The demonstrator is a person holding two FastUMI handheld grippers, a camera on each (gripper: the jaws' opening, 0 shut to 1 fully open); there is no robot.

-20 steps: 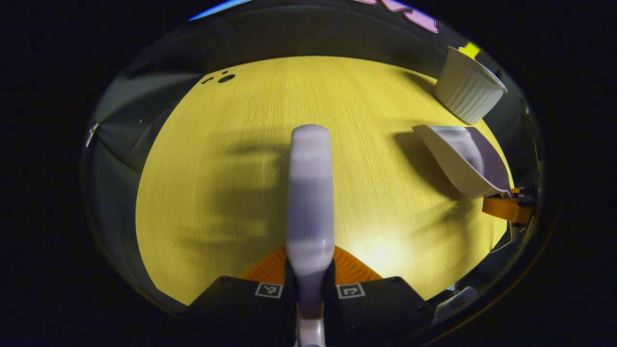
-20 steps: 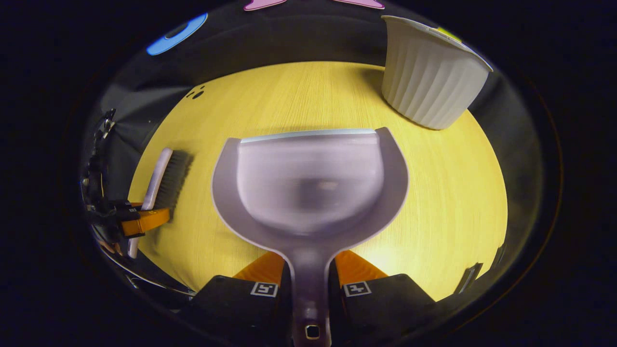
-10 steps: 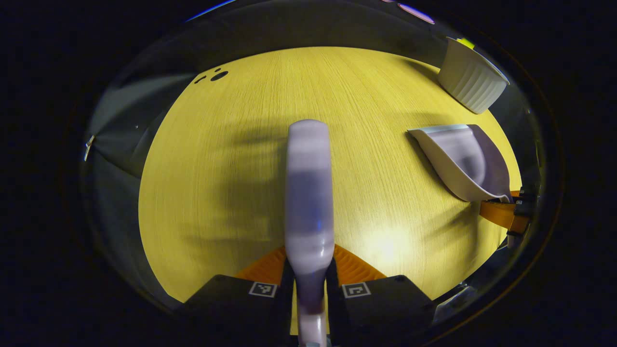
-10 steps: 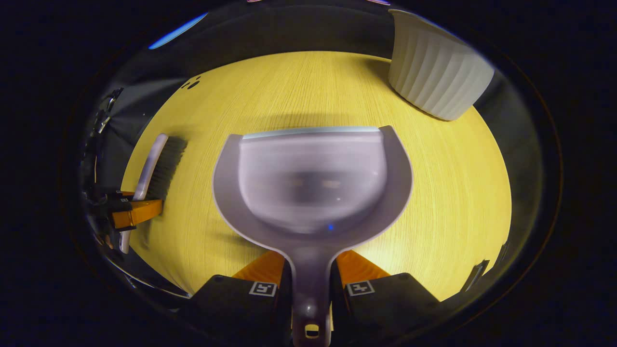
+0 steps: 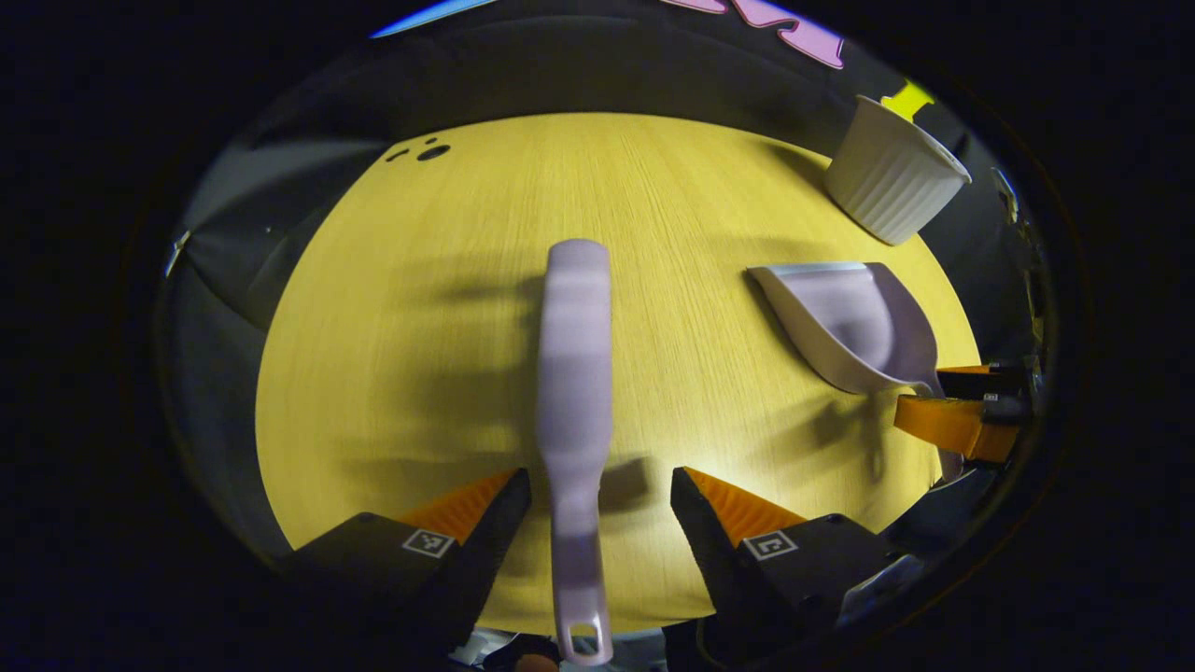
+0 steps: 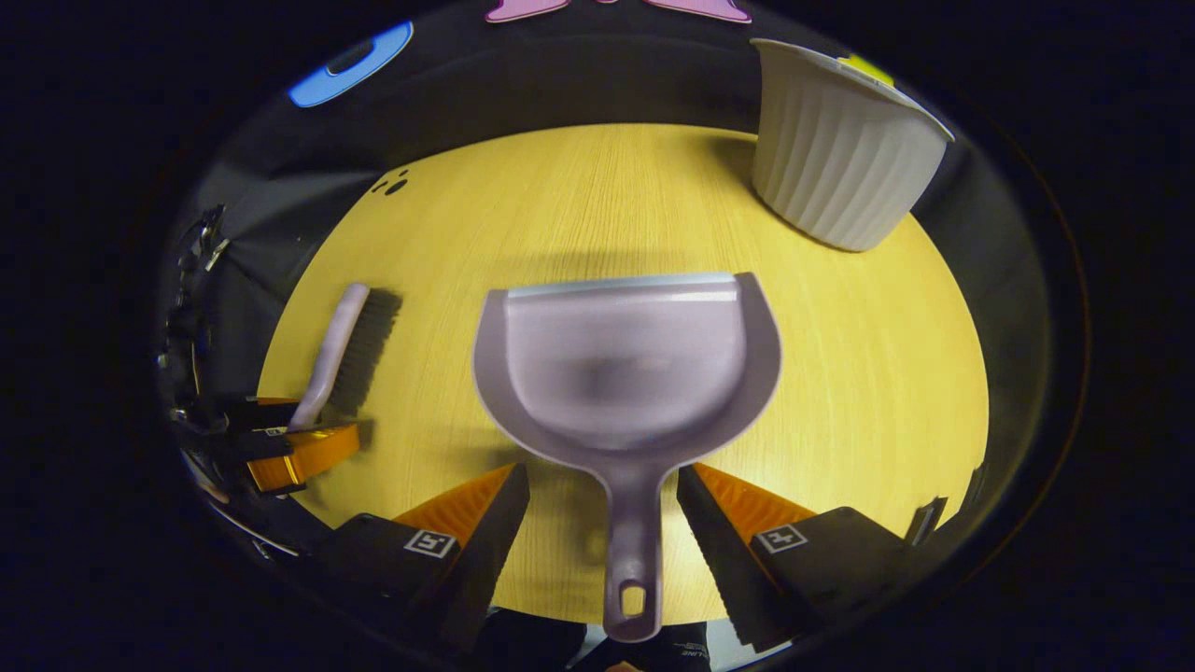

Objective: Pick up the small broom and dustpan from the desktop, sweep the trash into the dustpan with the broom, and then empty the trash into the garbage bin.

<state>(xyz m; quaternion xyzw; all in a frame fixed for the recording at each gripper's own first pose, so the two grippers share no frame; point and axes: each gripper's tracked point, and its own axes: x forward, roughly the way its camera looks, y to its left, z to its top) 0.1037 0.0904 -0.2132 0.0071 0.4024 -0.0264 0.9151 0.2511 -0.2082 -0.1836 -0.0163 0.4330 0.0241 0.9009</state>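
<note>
The lilac broom (image 5: 574,373) lies flat on the wooden table (image 5: 420,373), its handle running back between the fingers of my left gripper (image 5: 597,476). The jaws stand wide open, clear of the handle on both sides. The lilac dustpan (image 6: 635,373) rests on the table with its mouth facing away, and its handle lies between the spread fingers of my open right gripper (image 6: 602,469). In the left gripper view the dustpan (image 5: 845,322) sits at the right with the right gripper (image 5: 952,420) behind it. In the right gripper view the broom (image 6: 341,345) and the left gripper (image 6: 299,448) are at the left.
A white ribbed garbage bin (image 6: 840,149) stands at the table's far right corner, beyond the dustpan; the left gripper view has the bin (image 5: 892,182) at upper right. Small dark holes (image 5: 425,151) mark the far left of the table. The table edge runs close below both grippers.
Both grippers have opened and let go: the broom and the dustpan now lie on the table between spread fingers. Both grippers have drawn back slightly.
</note>
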